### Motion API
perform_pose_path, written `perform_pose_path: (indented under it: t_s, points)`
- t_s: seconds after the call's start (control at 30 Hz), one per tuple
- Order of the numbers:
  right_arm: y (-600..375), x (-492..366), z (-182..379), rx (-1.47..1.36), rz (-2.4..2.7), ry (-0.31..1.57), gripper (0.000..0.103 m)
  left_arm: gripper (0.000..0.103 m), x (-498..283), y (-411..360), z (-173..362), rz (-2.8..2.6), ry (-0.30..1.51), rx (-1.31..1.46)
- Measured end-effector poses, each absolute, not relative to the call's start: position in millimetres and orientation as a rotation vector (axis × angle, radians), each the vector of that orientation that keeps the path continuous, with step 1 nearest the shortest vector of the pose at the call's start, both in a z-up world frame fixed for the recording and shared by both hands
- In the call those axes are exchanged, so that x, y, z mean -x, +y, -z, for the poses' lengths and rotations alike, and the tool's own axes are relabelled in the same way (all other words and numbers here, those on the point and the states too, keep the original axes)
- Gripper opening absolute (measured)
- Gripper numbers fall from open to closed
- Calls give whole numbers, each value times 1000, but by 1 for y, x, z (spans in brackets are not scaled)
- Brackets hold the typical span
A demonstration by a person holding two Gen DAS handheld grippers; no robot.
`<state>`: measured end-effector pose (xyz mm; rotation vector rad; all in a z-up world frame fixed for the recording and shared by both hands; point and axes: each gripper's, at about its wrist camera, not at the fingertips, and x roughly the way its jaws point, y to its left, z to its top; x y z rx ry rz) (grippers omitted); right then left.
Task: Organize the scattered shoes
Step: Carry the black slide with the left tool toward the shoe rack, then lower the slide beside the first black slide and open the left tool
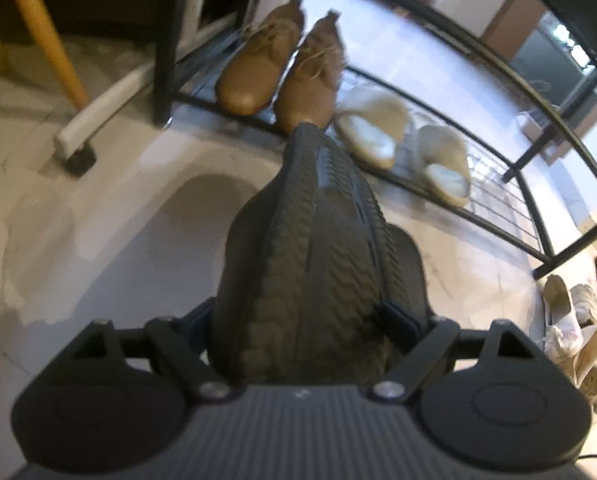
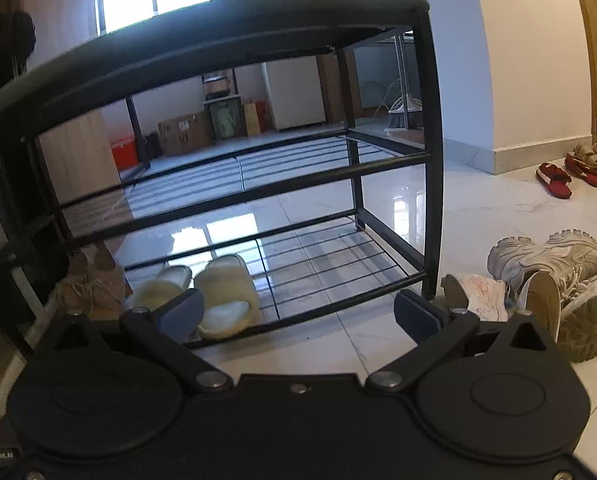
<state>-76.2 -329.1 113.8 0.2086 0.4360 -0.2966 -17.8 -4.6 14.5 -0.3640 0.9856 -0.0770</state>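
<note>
A dark shoe (image 1: 318, 264) is clamped sole-up in the left gripper (image 1: 306, 320), its long axis pointing straight ahead at the rack's bottom shelf (image 1: 494, 196). The right gripper (image 2: 298, 308) is held wide apart and empty.

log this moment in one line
left tool: gripping dark shoes | right tool: open, empty | rack: bottom shelf part filled

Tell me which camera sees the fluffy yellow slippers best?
The left wrist view: the pair of fluffy cream-yellow slippers lies fully visible on the black wire shoe rack. In the right wrist view, the right gripper's blue finger pad covers part of them.
</note>
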Motion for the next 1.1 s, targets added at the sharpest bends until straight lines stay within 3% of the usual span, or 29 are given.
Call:
perform_pose_path:
  t_s: [1.1]
  points:
    - [-324, 59, -98, -222, 249, 555, 103, 86, 6, -11, 5, -28, 1049, 218]
